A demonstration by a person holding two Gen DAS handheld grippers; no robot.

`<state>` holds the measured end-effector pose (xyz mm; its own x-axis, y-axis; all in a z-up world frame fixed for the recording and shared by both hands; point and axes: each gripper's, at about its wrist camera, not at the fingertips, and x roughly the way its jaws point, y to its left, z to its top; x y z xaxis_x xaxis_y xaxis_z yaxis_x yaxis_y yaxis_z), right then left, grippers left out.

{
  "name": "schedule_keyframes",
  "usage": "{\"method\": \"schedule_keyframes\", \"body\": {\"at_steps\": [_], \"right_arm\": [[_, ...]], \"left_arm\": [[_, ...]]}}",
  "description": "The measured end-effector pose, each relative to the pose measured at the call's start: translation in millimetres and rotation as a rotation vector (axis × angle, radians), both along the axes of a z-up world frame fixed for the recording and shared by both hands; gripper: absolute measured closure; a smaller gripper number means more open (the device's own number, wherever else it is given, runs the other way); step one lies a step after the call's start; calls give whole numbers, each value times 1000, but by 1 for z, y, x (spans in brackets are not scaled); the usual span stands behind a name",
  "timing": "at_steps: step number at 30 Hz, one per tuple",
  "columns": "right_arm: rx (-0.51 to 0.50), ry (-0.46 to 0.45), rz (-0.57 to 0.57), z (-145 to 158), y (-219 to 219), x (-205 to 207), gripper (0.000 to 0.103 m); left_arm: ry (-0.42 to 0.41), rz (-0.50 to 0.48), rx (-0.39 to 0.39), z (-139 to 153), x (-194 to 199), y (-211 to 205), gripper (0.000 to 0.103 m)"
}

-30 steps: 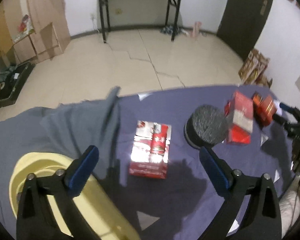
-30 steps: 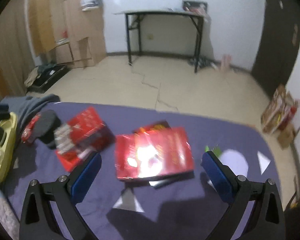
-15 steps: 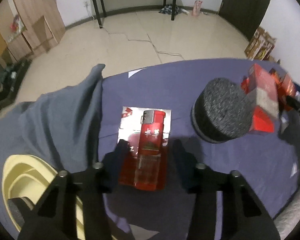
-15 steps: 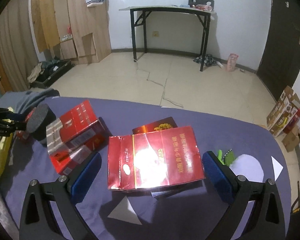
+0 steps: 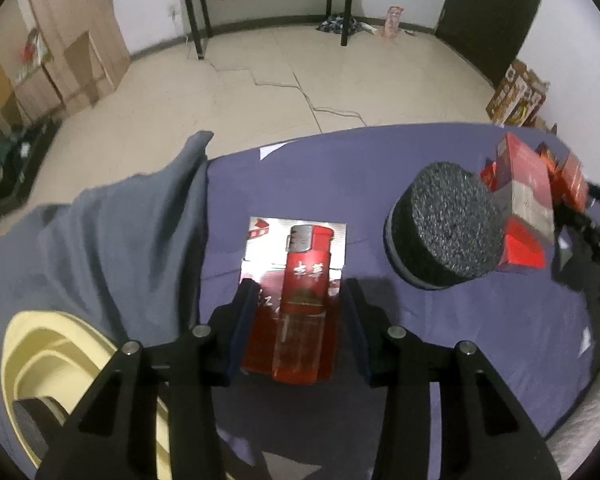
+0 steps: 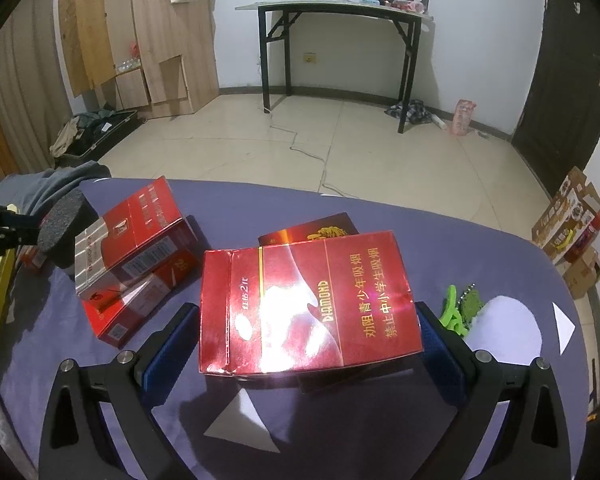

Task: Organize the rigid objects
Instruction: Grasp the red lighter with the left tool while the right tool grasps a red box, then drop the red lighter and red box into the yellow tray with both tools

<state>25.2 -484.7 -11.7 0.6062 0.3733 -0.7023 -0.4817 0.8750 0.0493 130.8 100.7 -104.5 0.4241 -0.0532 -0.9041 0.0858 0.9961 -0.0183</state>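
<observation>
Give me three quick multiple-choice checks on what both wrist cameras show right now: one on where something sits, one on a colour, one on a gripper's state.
1. Where does the red lighter lie?
A. inside the yellow basin
B. on top of the small red pack
C. on the floor

2. What colour is the cloth covering the table?
A. purple
B. green
C. white

3. How do the right gripper jaws stand?
A. clamped shut on nothing
B. wide apart, one on each side of the large red box
C. holding the black foam disc

Answers:
1 B: the lighter rests lengthwise on the pack, between the left gripper pads.
2 A: purple fabric shows around every object.
3 B: the blue pads flank the box, with a gap showing at the left pad.
</observation>
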Motion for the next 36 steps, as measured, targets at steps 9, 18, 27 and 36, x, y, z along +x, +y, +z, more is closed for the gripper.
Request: {"method": "schedule_keyframes", "body": {"at_steps": [9,18,27,36], "right_arm": [[17,-29,1,-1,-8,-3,12],[53,-151,-46,26,-32,-27,13],[122,-268,229,105,33,-105,13],[-32,-145,667,96,256,-196,13]], "left_arm": [[-7,-12,11,-3,0,-12,79],[-65,39,-81,37,-17,13,79],[-183,182,-94,120,-119,115,79],[-24,321,-52,55,-219,195,79]]}}
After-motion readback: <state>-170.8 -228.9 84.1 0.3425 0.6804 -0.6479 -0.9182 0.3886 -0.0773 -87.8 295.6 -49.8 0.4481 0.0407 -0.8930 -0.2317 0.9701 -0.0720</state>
